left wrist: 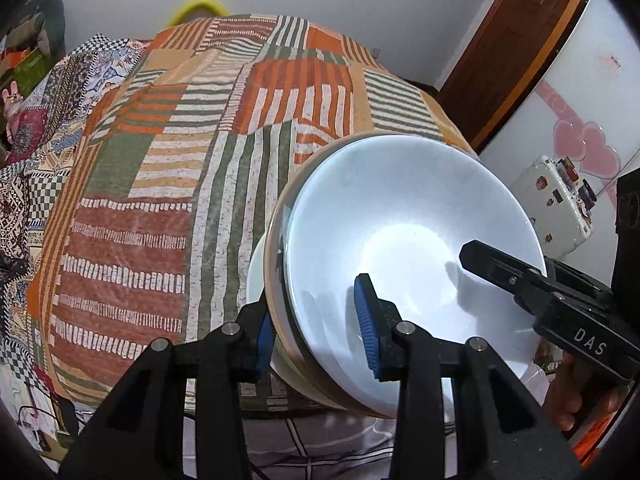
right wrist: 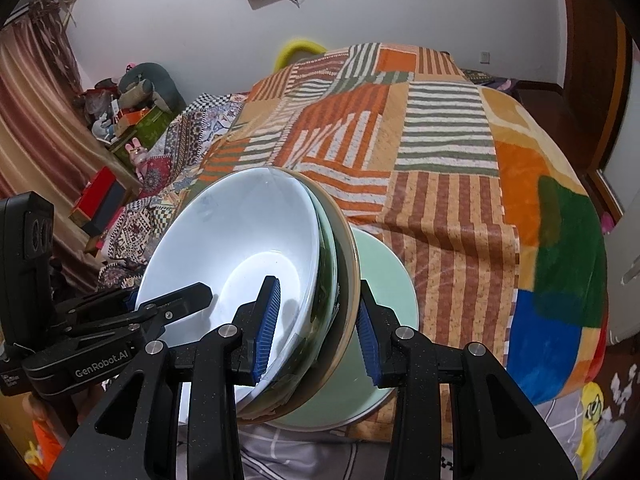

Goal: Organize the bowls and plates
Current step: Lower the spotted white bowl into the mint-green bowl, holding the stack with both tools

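A nested stack of bowls point(left wrist: 404, 216) is held tilted above the bed, a white bowl innermost, a dark green and tan one point(right wrist: 338, 264) around it. A pale green plate point(right wrist: 384, 300) lies under them. My left gripper point(left wrist: 316, 332) is shut on the stack's left rim, one blue pad inside the white bowl point(left wrist: 366, 320), one outside. My right gripper point(right wrist: 316, 328) is shut on the opposite rim, straddling it the same way. The right gripper's finger shows in the left wrist view point(left wrist: 504, 268), and the left gripper shows in the right wrist view point(right wrist: 160, 308).
A bed with a striped patchwork blanket point(right wrist: 440, 160) fills the space behind. Patterned bedding and boxes point(right wrist: 132, 128) lie at its left side. A white suitcase point(left wrist: 556, 200) stands at the right by a door.
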